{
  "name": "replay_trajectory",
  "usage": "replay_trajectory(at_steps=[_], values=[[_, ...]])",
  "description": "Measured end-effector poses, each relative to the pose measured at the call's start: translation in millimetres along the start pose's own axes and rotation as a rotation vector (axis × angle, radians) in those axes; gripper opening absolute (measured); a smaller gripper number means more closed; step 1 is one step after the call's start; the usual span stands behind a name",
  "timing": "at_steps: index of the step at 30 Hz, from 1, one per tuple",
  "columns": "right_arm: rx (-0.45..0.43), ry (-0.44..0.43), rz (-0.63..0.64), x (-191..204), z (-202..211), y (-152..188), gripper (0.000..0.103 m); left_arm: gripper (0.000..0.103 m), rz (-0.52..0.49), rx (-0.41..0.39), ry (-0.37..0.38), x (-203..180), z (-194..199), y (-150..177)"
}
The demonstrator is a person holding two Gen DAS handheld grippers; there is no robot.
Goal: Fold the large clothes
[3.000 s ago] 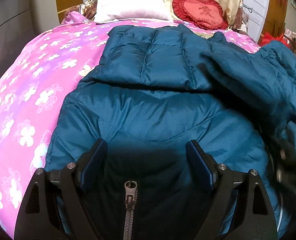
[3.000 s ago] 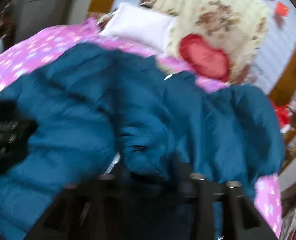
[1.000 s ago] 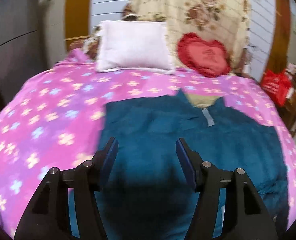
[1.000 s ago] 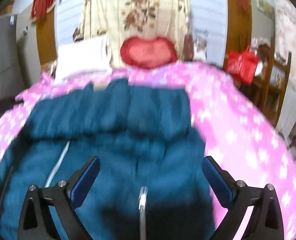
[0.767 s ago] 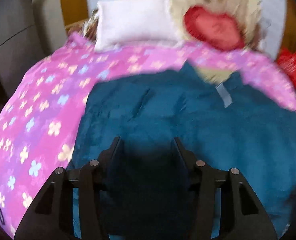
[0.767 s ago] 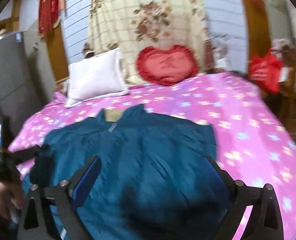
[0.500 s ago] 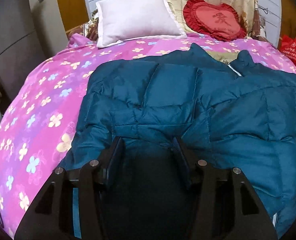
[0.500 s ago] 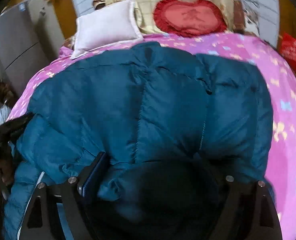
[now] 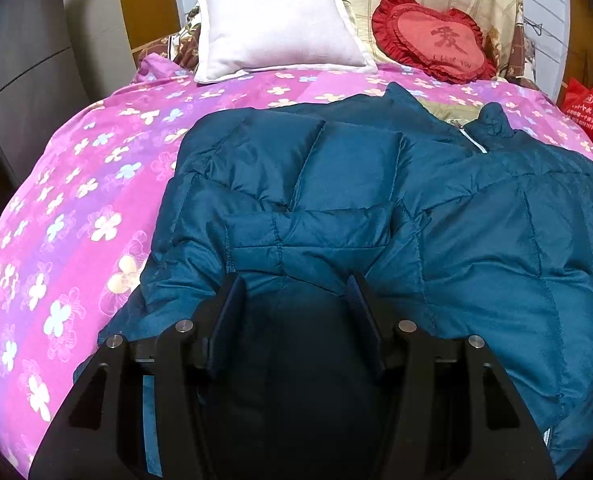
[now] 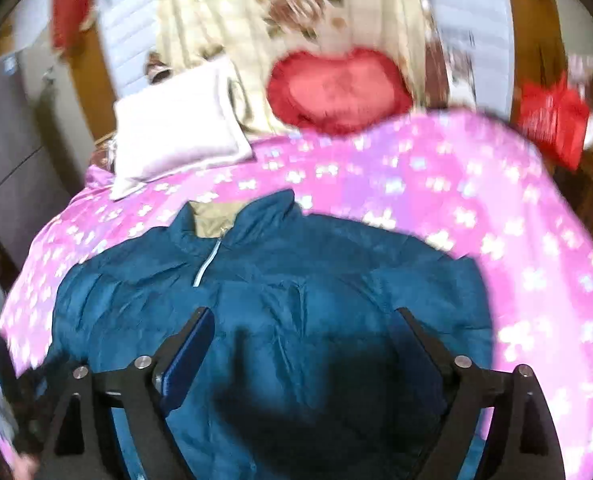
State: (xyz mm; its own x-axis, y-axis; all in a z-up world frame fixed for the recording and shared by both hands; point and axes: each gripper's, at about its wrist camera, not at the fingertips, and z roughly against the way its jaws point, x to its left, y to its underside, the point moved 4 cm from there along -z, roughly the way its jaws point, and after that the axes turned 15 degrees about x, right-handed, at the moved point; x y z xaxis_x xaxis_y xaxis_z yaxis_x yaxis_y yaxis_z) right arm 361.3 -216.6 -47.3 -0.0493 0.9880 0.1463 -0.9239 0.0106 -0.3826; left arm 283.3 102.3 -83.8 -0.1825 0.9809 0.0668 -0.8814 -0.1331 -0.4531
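Note:
A large teal quilted puffer jacket (image 9: 476, 240) lies on the pink flowered bedspread (image 9: 76, 208), collar toward the pillows, with a sleeve folded across its left half. My left gripper (image 9: 294, 284) hangs low over that folded sleeve with a narrow gap between its fingers; I see no cloth pinched. In the blurred right wrist view the jacket (image 10: 296, 304) lies flat with its zipper and collar at the upper left. My right gripper (image 10: 302, 322) is wide open and empty above its middle.
A white pillow (image 9: 276, 28) and a red heart cushion (image 9: 432, 40) lean at the head of the bed. A red bag (image 9: 588, 112) hangs at the right. Grey cabinets (image 9: 16, 60) stand at the left. Bedspread shows bare on the right (image 10: 516, 208).
My right gripper has lifted up off the jacket and now looks at it from higher. My left gripper stays low over the folded sleeve, barely moved.

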Motion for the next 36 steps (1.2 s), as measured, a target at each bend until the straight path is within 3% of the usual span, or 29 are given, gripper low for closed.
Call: replay_trajectory(at_steps=[2, 7, 10, 12, 15, 17, 19, 22, 24, 26, 30, 32, 35, 36], values=[[0.126, 0.043, -0.015, -8, -43, 8, 0.090, 0.056, -0.001, 0.000, 0.003, 0, 0, 0], [0.081, 0.084, -0.025, -7, -37, 13, 0.090, 0.056, 0.003, 0.009, 0.002, 1, -2, -1], [-0.066, 0.115, 0.001, 15, 8, 18, 0.088, 0.056, 0.000, 0.011, -0.006, 0, -3, -1], [-0.149, 0.064, 0.039, 40, 32, 28, 0.088, 0.056, -0.001, 0.012, -0.009, -1, -3, -1], [-0.077, 0.018, 0.072, 67, 18, 47, 0.091, 0.056, 0.001, 0.013, -0.006, -1, -3, -1], [0.042, 0.068, 0.093, 67, -20, 62, 0.097, 0.057, 0.001, 0.012, -0.006, -1, -3, -1], [0.015, 0.067, 0.091, 64, -18, 73, 0.097, 0.058, 0.002, 0.013, -0.011, -1, -4, -1], [-0.033, 0.025, 0.075, 60, 22, 88, 0.096, 0.063, 0.013, 0.014, -0.001, 2, -3, -1], [-0.083, 0.054, 0.065, 50, 52, 110, 0.096, 0.063, -0.012, 0.011, 0.022, 7, 2, 1], [-0.064, 0.063, 0.083, 41, 69, 140, 0.096, 0.063, -0.037, 0.015, 0.045, 14, 16, 8], [-0.028, 0.145, 0.175, 24, 87, 216, 0.096, 0.079, -0.076, -0.008, 0.121, 49, 68, 52], [0.025, 0.152, 0.193, 10, 83, 257, 0.096, 0.079, -0.101, -0.003, 0.123, 65, 81, 79], [0.152, 0.095, 0.162, -17, 68, 306, 0.097, 0.079, -0.138, 0.101, 0.096, 90, 78, 133], [0.120, 0.056, 0.140, -25, 77, 318, 0.097, 0.079, -0.146, 0.149, 0.081, 96, 72, 148]])
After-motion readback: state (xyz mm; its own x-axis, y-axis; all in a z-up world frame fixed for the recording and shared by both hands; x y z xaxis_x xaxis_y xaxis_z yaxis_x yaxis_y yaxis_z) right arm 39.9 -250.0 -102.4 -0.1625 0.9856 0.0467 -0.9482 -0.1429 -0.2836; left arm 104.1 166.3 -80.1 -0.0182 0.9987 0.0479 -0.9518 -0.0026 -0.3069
